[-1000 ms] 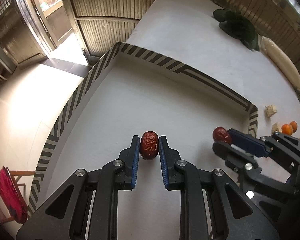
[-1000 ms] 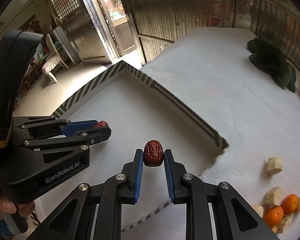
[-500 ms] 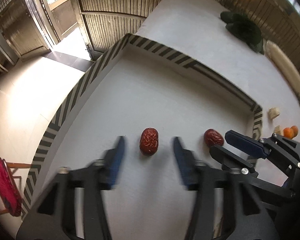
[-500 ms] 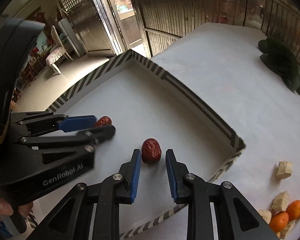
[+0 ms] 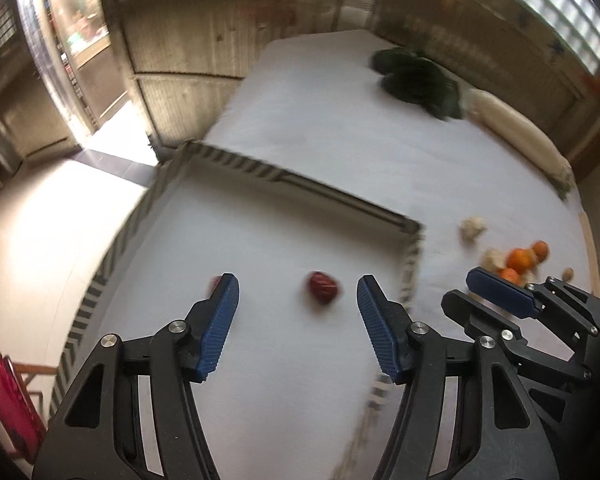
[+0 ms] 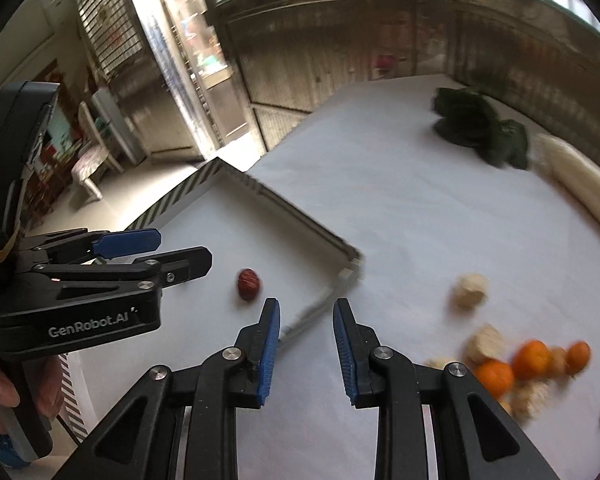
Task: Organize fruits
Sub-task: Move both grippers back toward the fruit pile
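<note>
A red date (image 5: 322, 287) lies on the floor of the white tray (image 5: 300, 184) with a striped rim; it also shows in the right wrist view (image 6: 247, 283). A second red date (image 5: 215, 282) peeks out behind my left finger. My left gripper (image 5: 298, 304) is open and empty above the tray. My right gripper (image 6: 306, 320) is open and empty, over the tray's right rim (image 6: 320, 308). Small oranges (image 6: 532, 360) lie on the table at the right, also in the left wrist view (image 5: 520, 260).
Pale ginger-like chunks (image 6: 468, 290) lie among the oranges. Dark leafy greens (image 6: 480, 128) and a long white radish (image 6: 576, 184) lie at the far right of the white table. A wooden wall stands behind.
Both grippers let go of their dates, which now lie in the tray. Both grippers have opened, lifted and swung right toward the oranges.
</note>
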The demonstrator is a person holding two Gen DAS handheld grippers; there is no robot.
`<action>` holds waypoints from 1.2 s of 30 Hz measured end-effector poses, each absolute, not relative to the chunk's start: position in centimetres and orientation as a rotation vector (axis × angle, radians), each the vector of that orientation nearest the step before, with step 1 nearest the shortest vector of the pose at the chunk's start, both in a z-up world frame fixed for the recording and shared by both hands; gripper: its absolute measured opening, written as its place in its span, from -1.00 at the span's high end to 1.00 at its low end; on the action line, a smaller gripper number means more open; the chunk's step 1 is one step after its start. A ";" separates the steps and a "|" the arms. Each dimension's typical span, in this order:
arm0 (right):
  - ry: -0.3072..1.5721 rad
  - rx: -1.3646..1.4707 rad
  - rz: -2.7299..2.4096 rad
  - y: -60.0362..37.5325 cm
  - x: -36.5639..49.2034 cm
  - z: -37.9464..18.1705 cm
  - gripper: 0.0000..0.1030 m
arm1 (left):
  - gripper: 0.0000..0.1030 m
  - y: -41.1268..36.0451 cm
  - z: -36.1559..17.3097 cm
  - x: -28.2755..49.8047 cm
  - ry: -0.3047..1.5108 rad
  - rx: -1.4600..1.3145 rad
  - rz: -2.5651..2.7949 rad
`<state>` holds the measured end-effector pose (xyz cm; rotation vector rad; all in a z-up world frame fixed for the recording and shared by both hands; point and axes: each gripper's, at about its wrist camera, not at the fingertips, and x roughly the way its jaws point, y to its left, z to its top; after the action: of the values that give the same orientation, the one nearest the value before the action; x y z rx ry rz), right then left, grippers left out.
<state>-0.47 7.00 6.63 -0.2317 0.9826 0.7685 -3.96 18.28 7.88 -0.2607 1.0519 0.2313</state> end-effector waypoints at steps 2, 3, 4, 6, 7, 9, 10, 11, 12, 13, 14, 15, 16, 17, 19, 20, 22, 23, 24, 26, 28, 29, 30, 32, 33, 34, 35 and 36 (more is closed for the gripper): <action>0.981 -0.213 0.736 5.4 -0.5 6.9 0.49 | -0.20 16.9 8.1 -3.7 1.050 -0.243 0.200; 0.981 -0.203 0.719 4.6 -0.4 7.0 0.48 | -0.20 16.3 8.2 -3.5 1.051 -0.237 0.188; 0.978 -0.192 0.701 3.6 -0.3 7.1 0.48 | -0.20 15.3 8.2 -3.2 1.051 -0.228 0.172; 0.974 -0.172 0.666 2.0 -0.4 7.3 0.48 | -0.20 14.2 8.4 -2.8 1.051 -0.214 0.149; 0.971 -0.163 0.647 1.2 -0.4 7.5 0.48 | -0.20 13.0 8.5 -2.5 1.050 -0.205 0.135; 0.969 -0.148 0.616 -0.3 -0.4 7.6 0.48 | -0.20 11.7 8.7 -2.3 1.049 -0.194 0.113; 0.966 -0.140 0.599 -1.1 -0.6 7.8 0.48 | -0.20 10.8 8.8 -2.0 1.048 -0.186 0.100; 0.963 -0.134 0.585 -1.9 -0.6 7.8 0.48 | -0.20 10.1 8.8 -1.9 1.048 -0.179 0.089; 0.961 -0.126 0.571 -2.6 -0.6 7.9 0.48 | -0.20 9.3 8.8 -1.8 1.047 -0.172 0.080; 0.962 -0.120 0.557 -3.3 -0.7 8.0 0.47 | -0.20 8.6 8.8 -1.6 1.047 -0.163 0.069; 0.963 -0.114 0.546 -3.9 -0.5 8.0 0.47 | -0.20 7.7 8.8 -1.4 1.050 -0.154 0.059; 0.964 -0.110 0.531 -4.6 -0.5 8.0 0.47 | -0.20 6.9 8.8 -1.3 1.052 -0.147 0.047; 0.965 -0.103 0.520 -5.3 -0.5 8.0 0.47 | -0.20 6.5 8.7 -1.4 1.053 -0.143 0.037; 0.966 -0.095 0.508 -5.9 -0.5 8.1 0.47 | -0.20 6.0 8.7 -1.3 1.054 -0.138 0.031; 0.974 -0.087 0.485 -7.0 -0.5 8.1 0.46 | -0.20 5.0 8.6 -1.2 1.056 -0.128 0.018; 0.976 -0.083 0.476 -7.5 -0.5 8.0 0.45 | -0.20 4.5 8.5 -1.1 1.060 -0.122 0.010; 0.978 -0.078 0.459 -8.6 -0.7 7.8 0.44 | -0.20 3.6 8.4 -1.0 1.064 -0.111 -0.001; 0.979 -0.075 0.452 -9.1 -0.8 7.7 0.43 | -0.20 3.3 8.3 -1.0 1.065 -0.108 -0.005; 0.982 -0.069 0.446 -9.5 -0.9 7.6 0.43 | -0.20 2.8 8.3 -1.0 1.068 -0.106 -0.012; 0.985 -0.057 0.436 -10.3 -1.0 7.6 0.42 | -0.20 2.2 8.1 -1.0 1.071 -0.101 -0.021; 0.989 -0.052 0.426 -11.0 -1.0 7.4 0.41 | -0.20 1.6 7.9 -1.0 1.075 -0.095 -0.028; 0.991 -0.049 0.424 -11.1 -0.9 7.4 0.41 | -0.20 1.4 7.9 -1.0 1.077 -0.093 -0.031; 0.992 -0.047 0.421 -11.5 -0.9 7.3 0.40 | -0.20 1.1 7.7 -1.0 1.080 -0.090 -0.034; 0.999 -0.043 0.415 -12.0 -1.0 7.2 0.40 | -0.20 0.8 7.5 -0.9 1.087 -0.086 -0.038; 1.001 -0.040 0.410 -12.3 -1.0 7.1 0.39 | -0.20 0.8 7.4 -0.9 1.091 -0.088 -0.041; 1.004 -0.037 0.408 -12.5 -0.9 6.9 0.39 | -0.20 0.8 7.2 -0.8 1.097 -0.093 -0.044; 1.008 -0.034 0.407 -12.8 -0.9 6.7 0.39 | -0.20 0.7 7.0 -0.8 1.102 -0.097 -0.047; 1.012 -0.032 0.406 -13.0 -0.9 6.5 0.38 | -0.20 0.7 6.9 -0.8 1.107 -0.100 -0.051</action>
<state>-0.86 -13.00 6.55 -0.0323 1.0120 0.4059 -0.77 0.72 6.85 -0.0997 1.1068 -0.0513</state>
